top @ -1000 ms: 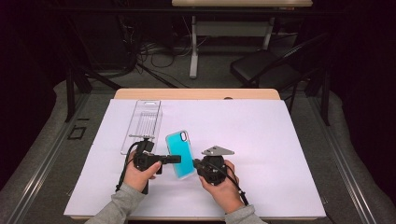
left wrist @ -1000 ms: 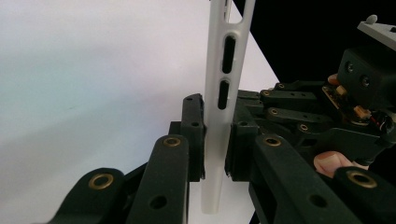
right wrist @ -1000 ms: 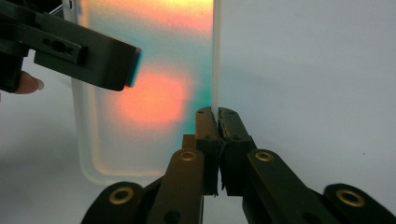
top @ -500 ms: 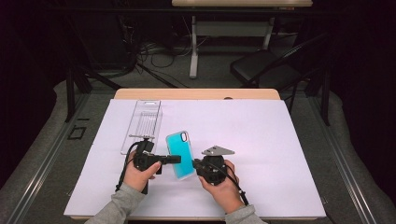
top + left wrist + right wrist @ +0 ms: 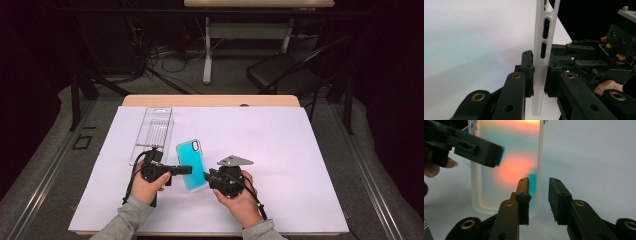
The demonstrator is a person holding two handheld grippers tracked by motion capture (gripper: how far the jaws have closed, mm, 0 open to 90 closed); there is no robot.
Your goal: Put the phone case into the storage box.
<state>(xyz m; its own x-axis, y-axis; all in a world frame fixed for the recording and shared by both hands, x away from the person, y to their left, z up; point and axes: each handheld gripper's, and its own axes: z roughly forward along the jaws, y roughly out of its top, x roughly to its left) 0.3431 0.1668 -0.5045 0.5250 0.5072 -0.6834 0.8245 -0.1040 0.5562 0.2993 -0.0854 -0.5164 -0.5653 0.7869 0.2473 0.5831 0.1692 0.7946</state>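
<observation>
Two grippers — left [image 5: 184, 169] clamps phone case [image 5: 192, 158], right [image 5: 207, 176] loosening.

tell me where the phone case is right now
In the high view the turquoise phone case lies near the front of the white table cover, between the left tongs, shut on its edge, and the right tongs.

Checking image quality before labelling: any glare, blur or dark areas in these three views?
High view: soft overall, white table cover evenly lit, room behind nearly black. Left gripper view: phone case edge and the left gripper sharp, table washed out to plain white. Right gripper view: the case blurred, with an orange-pink blotch; right gripper jaws sharper.
</observation>
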